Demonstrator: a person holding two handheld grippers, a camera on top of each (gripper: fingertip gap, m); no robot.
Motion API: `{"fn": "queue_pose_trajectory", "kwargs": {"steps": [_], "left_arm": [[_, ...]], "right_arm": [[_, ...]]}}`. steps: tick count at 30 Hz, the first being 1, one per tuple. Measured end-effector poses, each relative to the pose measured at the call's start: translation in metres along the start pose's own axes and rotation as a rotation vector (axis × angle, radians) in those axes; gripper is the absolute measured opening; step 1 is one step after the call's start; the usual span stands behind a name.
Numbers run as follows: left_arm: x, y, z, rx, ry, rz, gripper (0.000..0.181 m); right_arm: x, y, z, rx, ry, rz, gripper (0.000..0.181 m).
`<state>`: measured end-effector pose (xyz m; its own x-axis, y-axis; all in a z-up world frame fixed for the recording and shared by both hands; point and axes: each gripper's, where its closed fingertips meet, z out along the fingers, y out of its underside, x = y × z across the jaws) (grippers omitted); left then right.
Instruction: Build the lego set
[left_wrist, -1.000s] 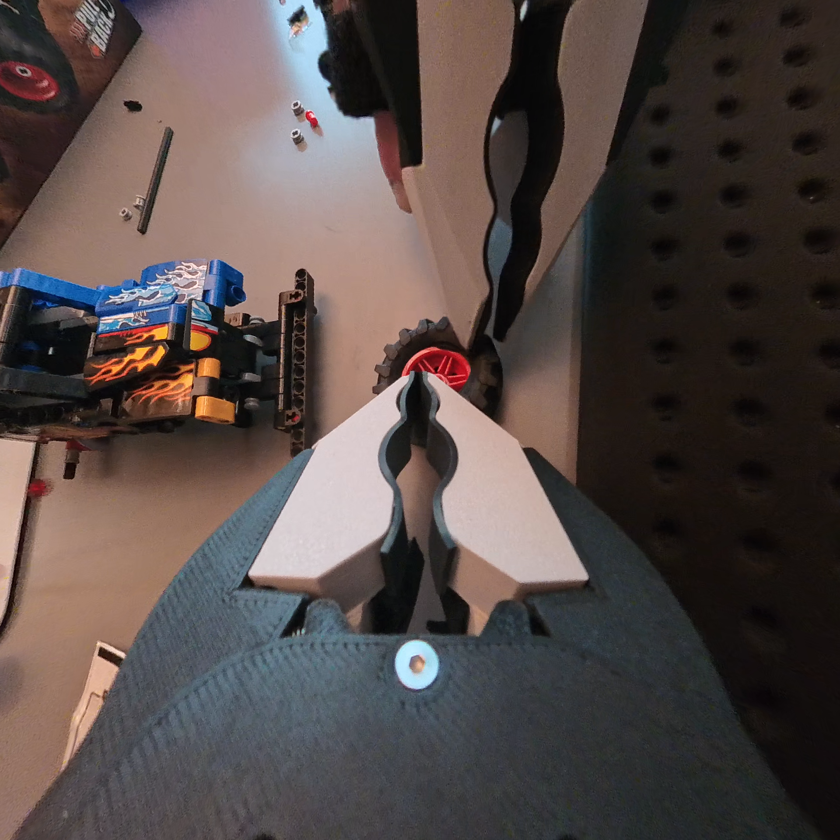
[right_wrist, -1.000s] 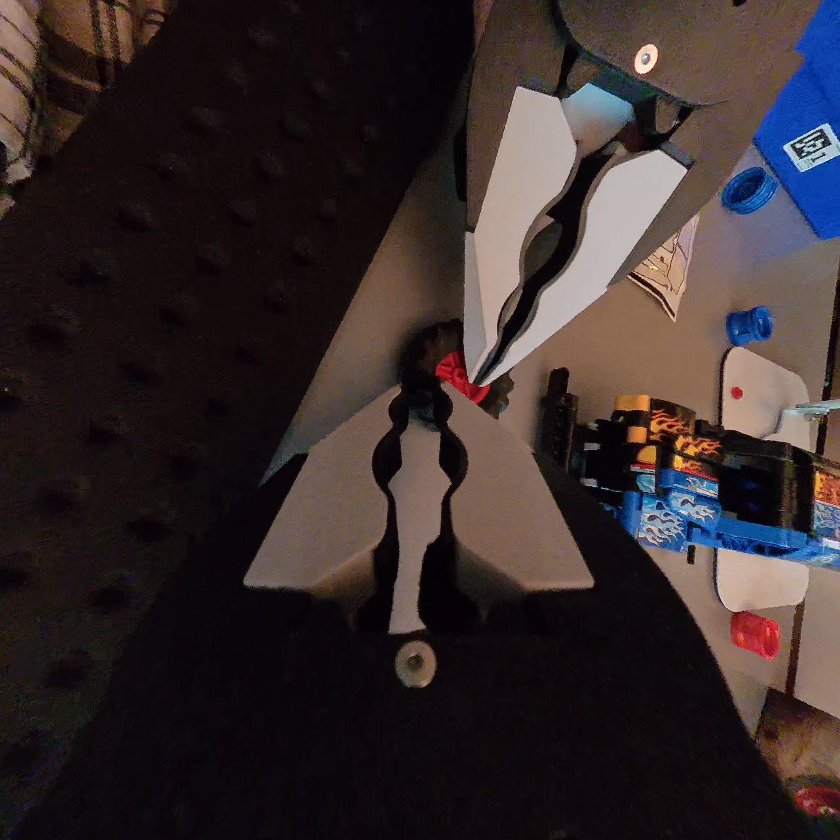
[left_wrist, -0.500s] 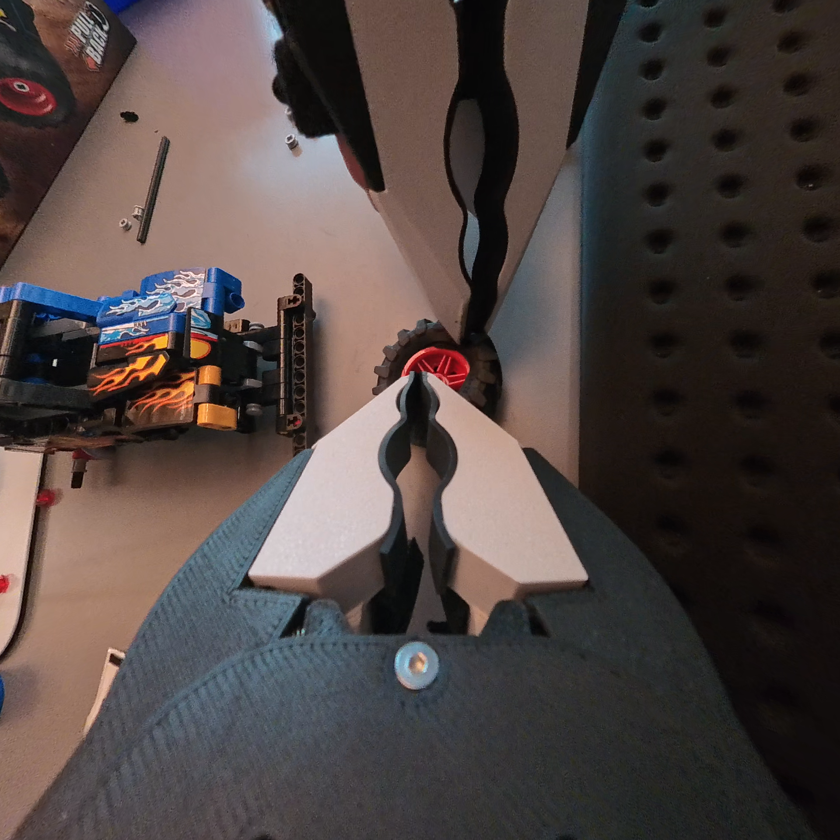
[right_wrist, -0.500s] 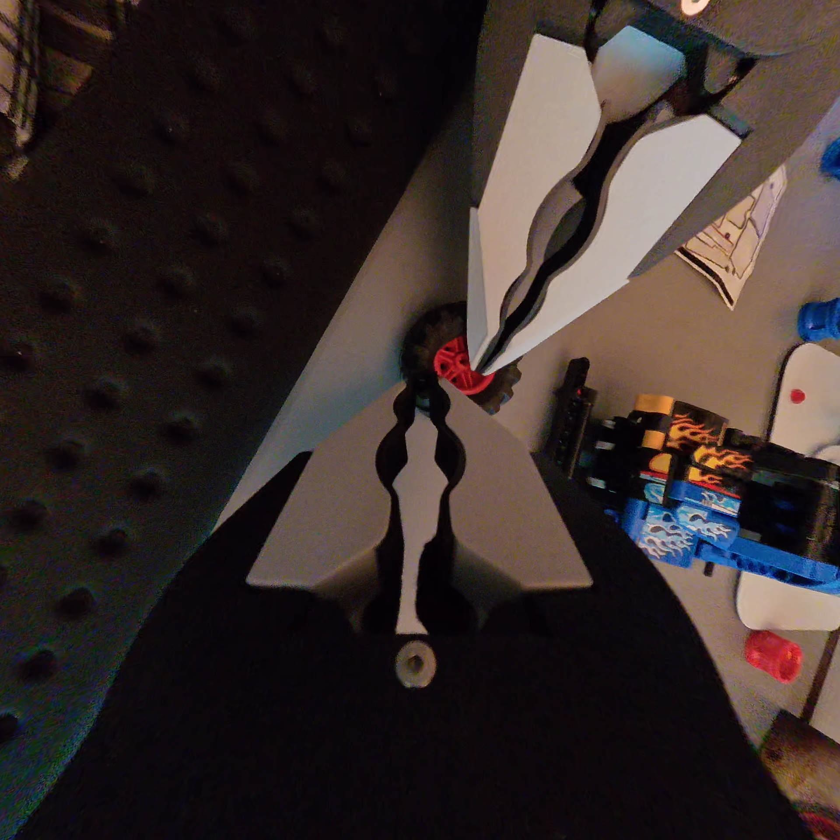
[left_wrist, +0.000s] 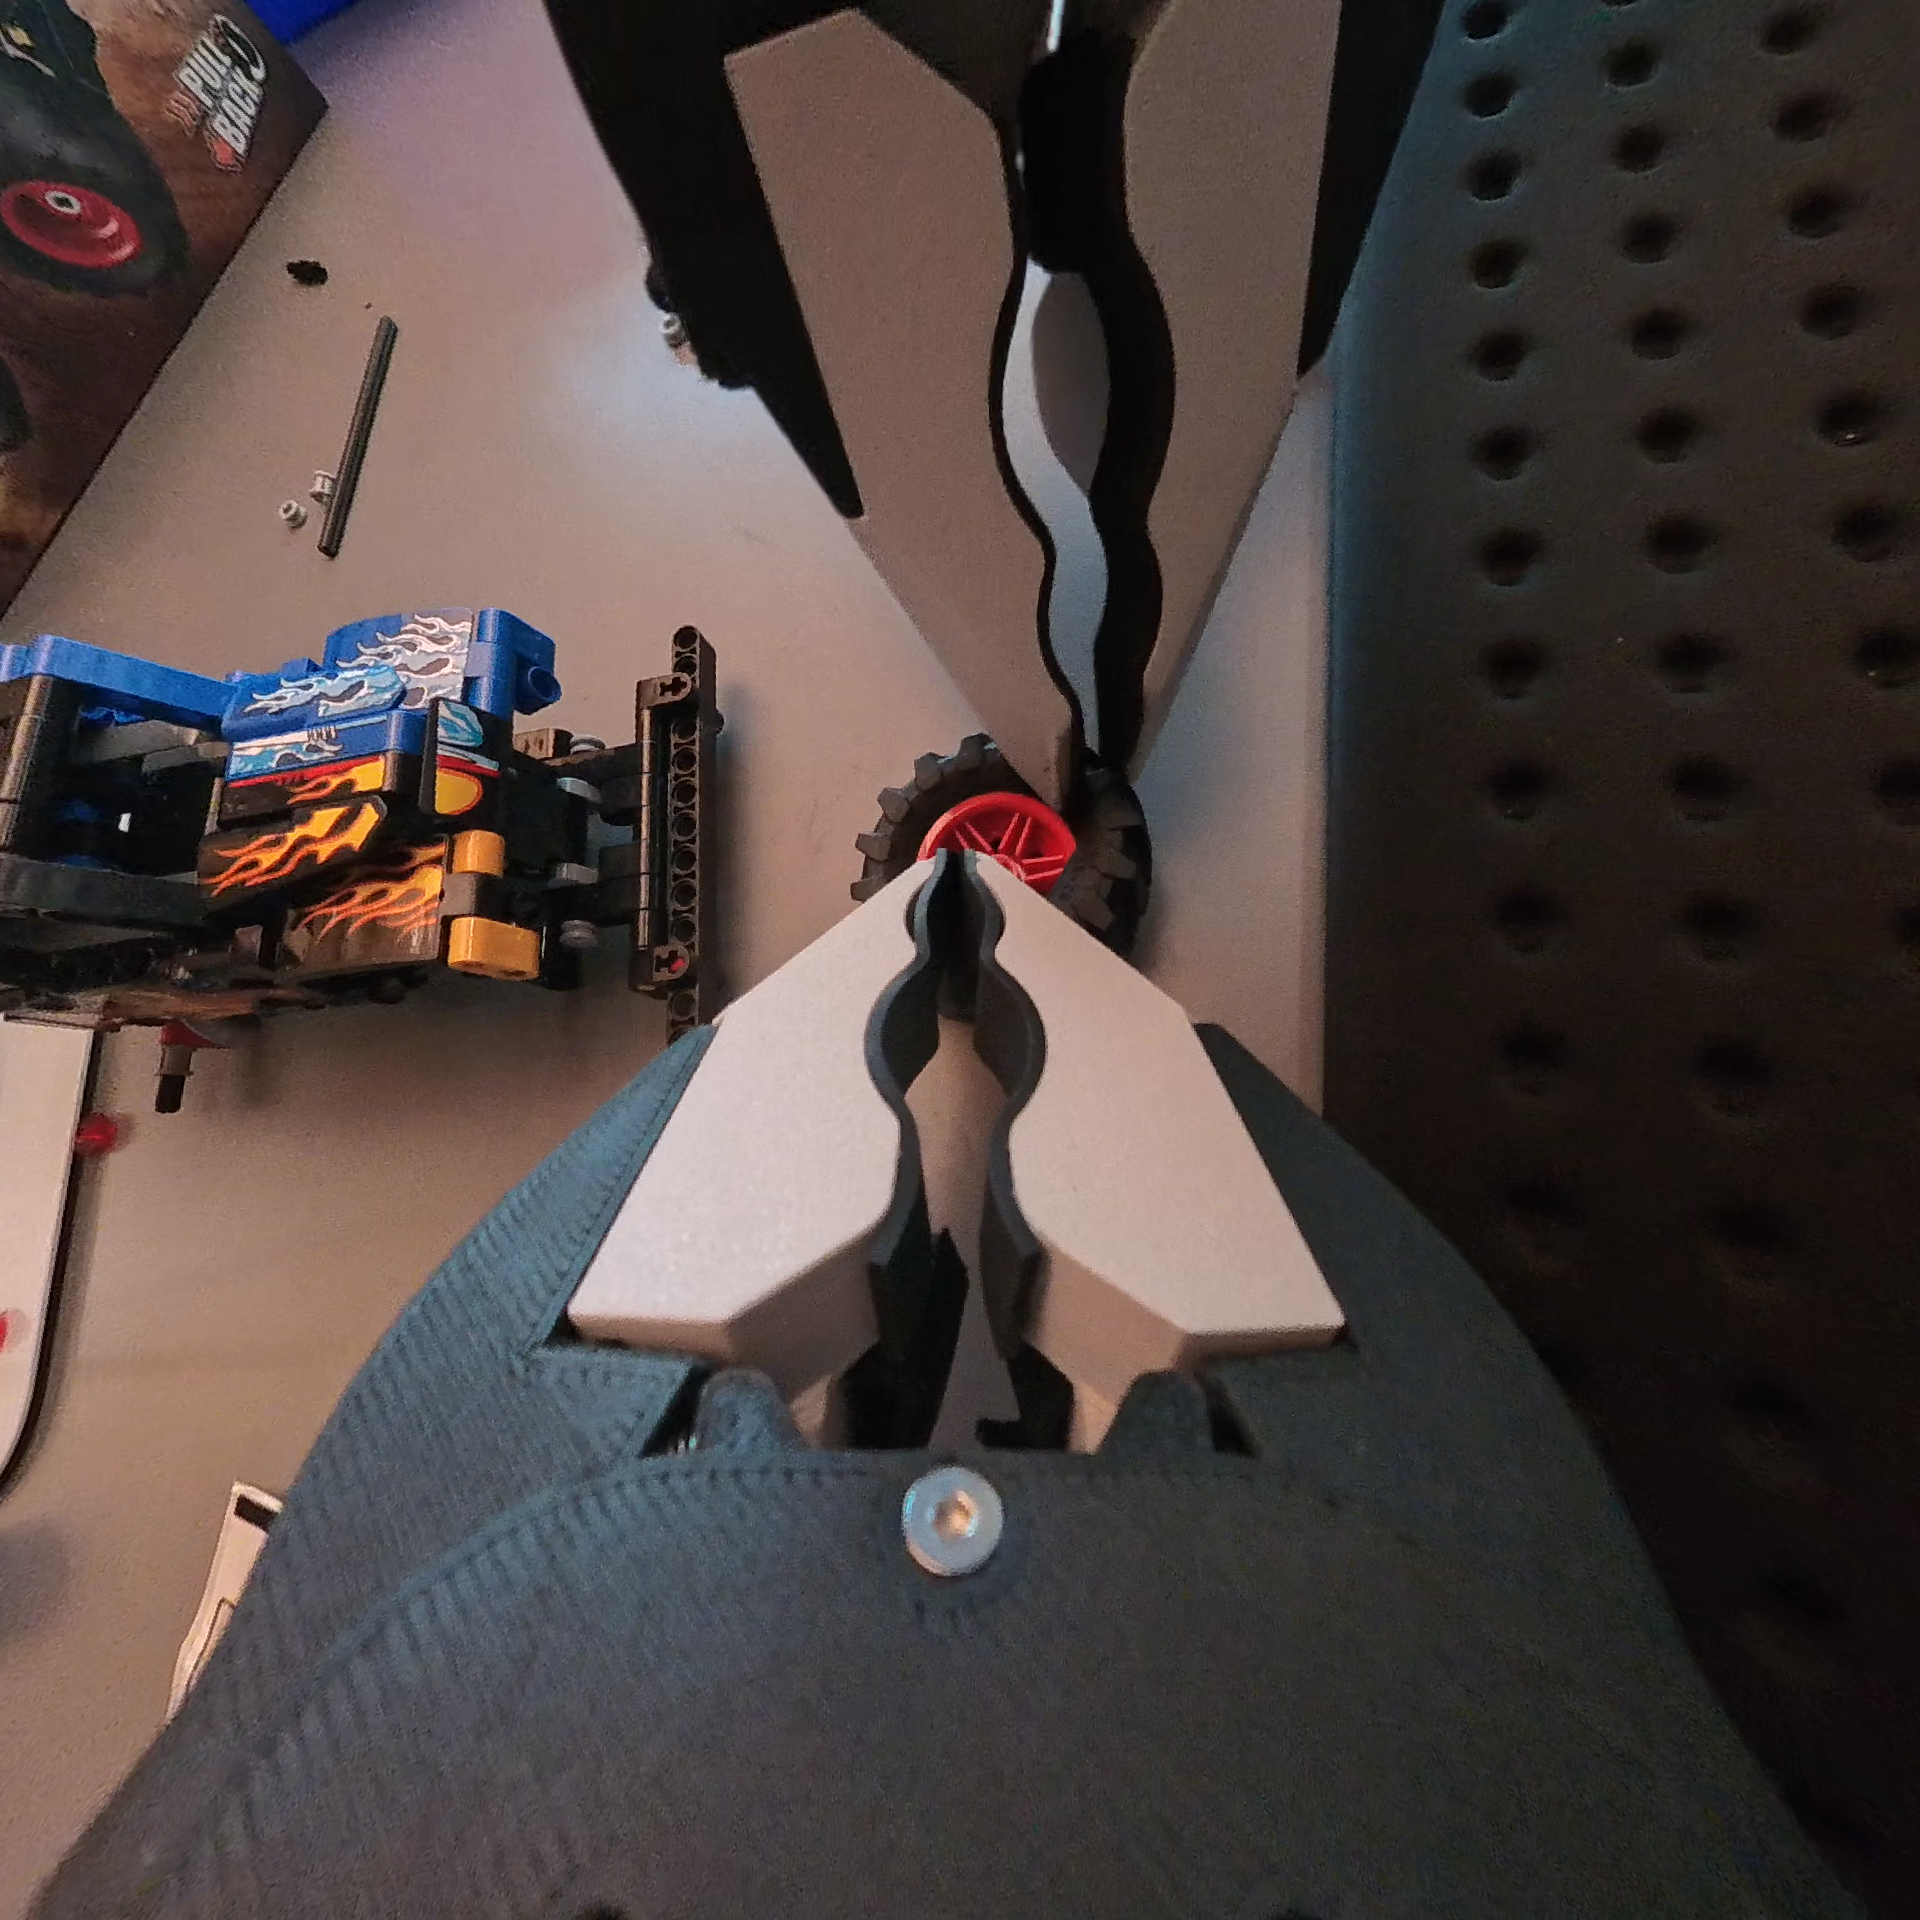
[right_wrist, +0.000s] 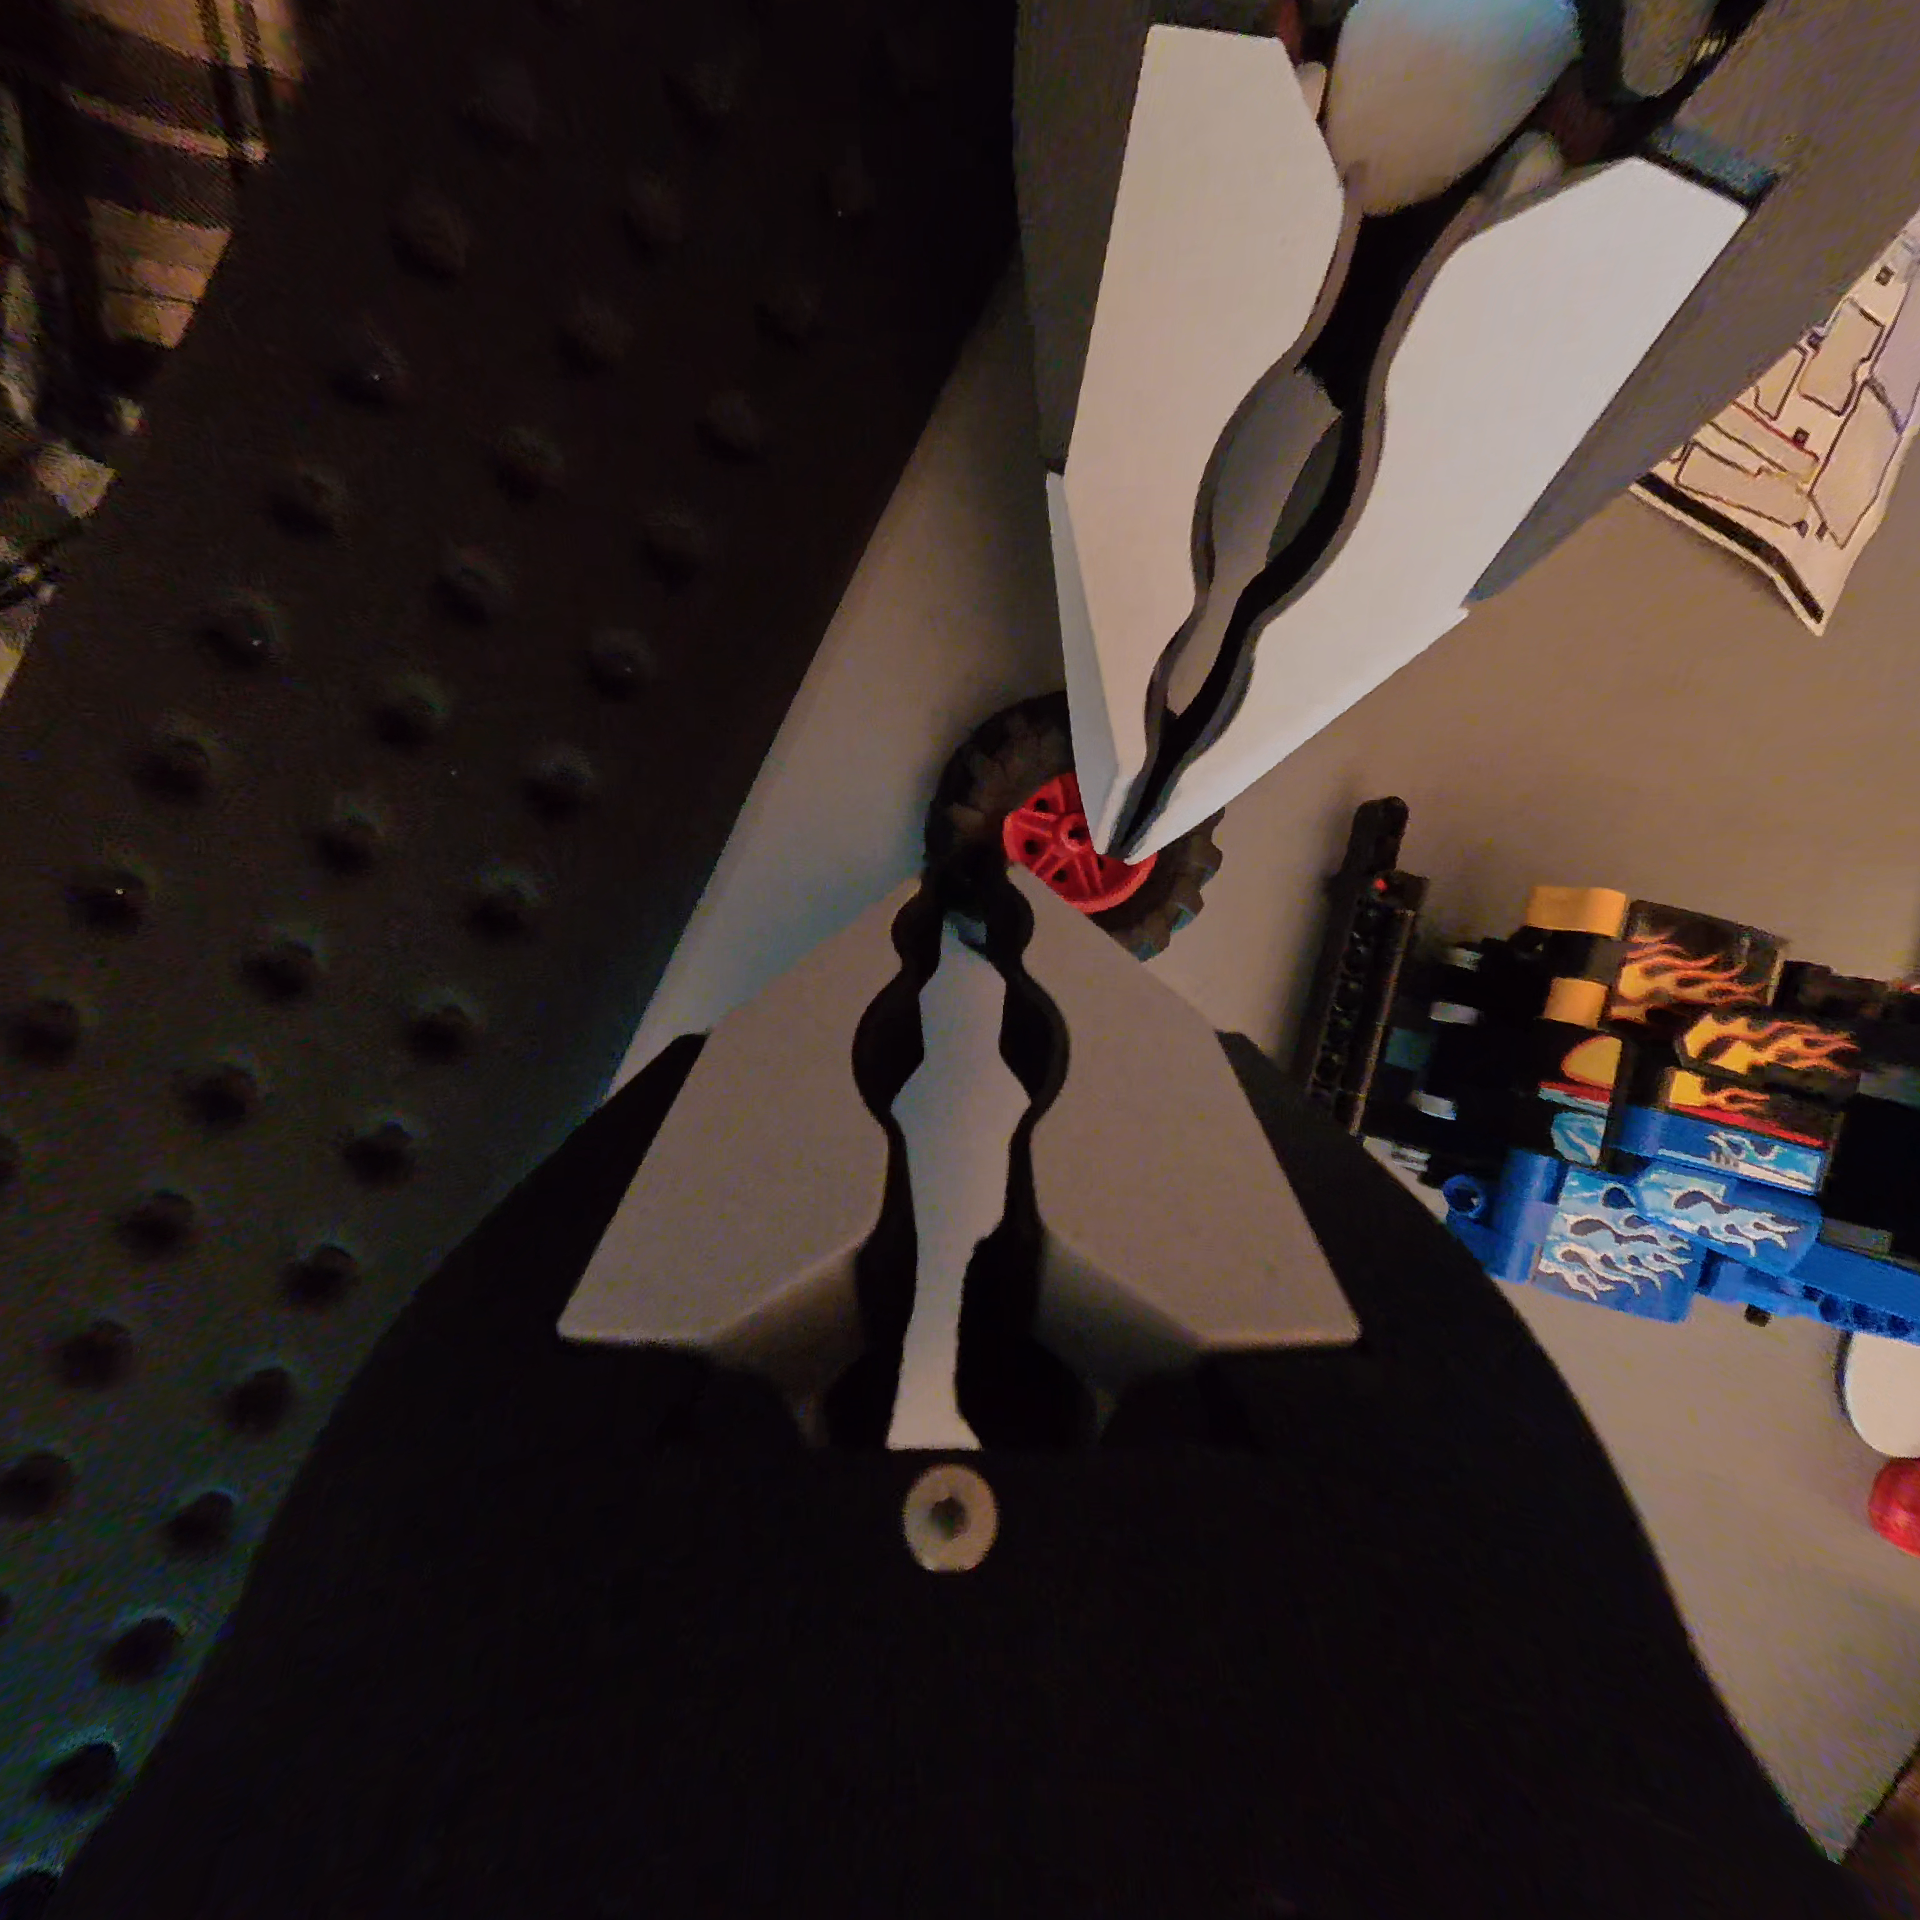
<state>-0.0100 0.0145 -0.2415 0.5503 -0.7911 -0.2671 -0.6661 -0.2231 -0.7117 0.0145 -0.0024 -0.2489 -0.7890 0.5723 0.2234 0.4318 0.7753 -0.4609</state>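
Observation:
A small wheel, black tyre (left_wrist: 1117, 862) on a red hub (left_wrist: 1003, 831), lies on the grey table beside the dark perforated mat. My left gripper (left_wrist: 958, 862) is shut, its tips resting on the near edge of the red hub. In the right wrist view it comes down from the top onto the hub (right_wrist: 1049, 842). My right gripper (right_wrist: 961, 909) is nearly shut, pinching the tyre's (right_wrist: 987, 769) rim. In the left wrist view it reaches in from above (left_wrist: 1091, 758). The part-built blue and black truck with flame stickers (left_wrist: 312, 821) lies to the left, also seen in the right wrist view (right_wrist: 1662, 1101).
A dark perforated mat (left_wrist: 1662, 727) borders the table at the right. A black axle rod (left_wrist: 358, 436) and tiny grey pins lie at the far left by the set's box (left_wrist: 94, 177). A white tray (left_wrist: 31, 1195), an instruction sheet (right_wrist: 1797, 436) and a red piece (right_wrist: 1896, 1507) lie around.
The right gripper has swung round over the wheel and closed in on the tyre's rim. The left gripper stays shut at the hub. The wheel and truck have not moved.

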Motion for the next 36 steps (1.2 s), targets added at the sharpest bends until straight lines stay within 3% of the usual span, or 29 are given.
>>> {"fn": "queue_pose_trajectory", "kwargs": {"steps": [1, 10, 14, 18, 23, 29, 34, 36], "left_arm": [[0.000, 0.000, 0.000, -0.003, -0.002, -0.005, 0.000], [-0.003, -0.005, -0.016, 0.053, 0.030, -0.126, 0.000], [0.003, 0.003, -0.015, -0.017, 0.016, -0.056, 0.000], [0.011, 0.004, -0.016, -0.064, 0.004, -0.081, 0.000], [0.013, 0.002, -0.016, -0.119, -0.057, -0.164, 0.000], [0.007, 0.006, -0.014, -0.081, -0.014, -0.191, 0.000], [0.007, 0.006, -0.012, -0.072, 0.001, -0.176, 0.000], [0.006, 0.007, -0.012, -0.078, -0.018, -0.165, 0.000]], "right_arm": [[0.000, 0.000, 0.000, 0.010, 0.018, 0.005, 0.009], [0.005, -0.010, -0.017, 0.082, 0.069, 0.159, 0.010], [0.009, -0.011, -0.014, 0.092, 0.080, 0.214, 0.013], [0.006, -0.012, 0.002, 0.049, 0.130, 0.200, 0.016], [0.014, -0.008, 0.000, 0.035, 0.143, 0.115, 0.012], [0.011, -0.023, -0.002, 0.055, 0.124, 0.089, 0.011], [0.004, -0.029, 0.003, 0.085, 0.115, 0.109, 0.000], [-0.020, -0.030, 0.017, 0.063, 0.010, 0.075, 0.000]]}}
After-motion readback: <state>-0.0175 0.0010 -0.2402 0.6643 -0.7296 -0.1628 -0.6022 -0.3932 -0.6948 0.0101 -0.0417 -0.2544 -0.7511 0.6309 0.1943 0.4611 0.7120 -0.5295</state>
